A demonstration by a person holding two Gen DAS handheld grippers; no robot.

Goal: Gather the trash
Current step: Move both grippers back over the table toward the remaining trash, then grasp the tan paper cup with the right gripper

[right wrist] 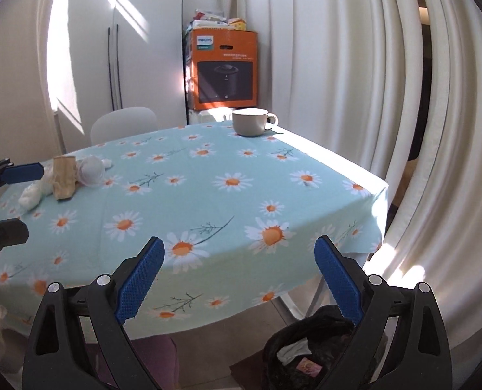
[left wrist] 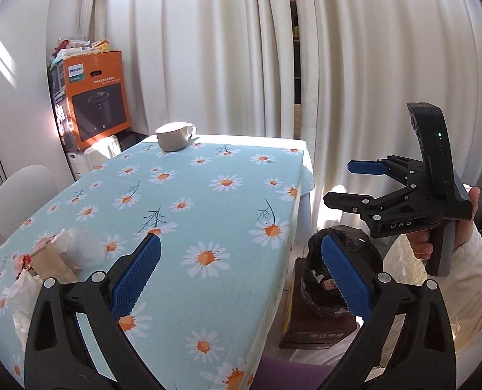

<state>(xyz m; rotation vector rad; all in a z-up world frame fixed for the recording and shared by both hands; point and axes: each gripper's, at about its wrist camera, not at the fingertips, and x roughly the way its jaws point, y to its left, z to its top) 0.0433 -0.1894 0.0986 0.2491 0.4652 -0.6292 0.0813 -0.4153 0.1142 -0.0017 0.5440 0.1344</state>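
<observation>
Crumpled white tissue (right wrist: 34, 195), tan paper cup (right wrist: 63, 177), daisy-print tablecloth (right wrist: 241, 195)

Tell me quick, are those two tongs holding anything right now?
Left tongs: open, holding nothing.
Right tongs: open, holding nothing.

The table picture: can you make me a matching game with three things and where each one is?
Things:
1. white cup
2. crumpled trash pile
3. black trash bin

Places:
a. on the floor beside the table
b. on the table's far edge, in sunlight
c. on the tablecloth near the left gripper

Pairs: 1-b, 2-c, 3-a
</observation>
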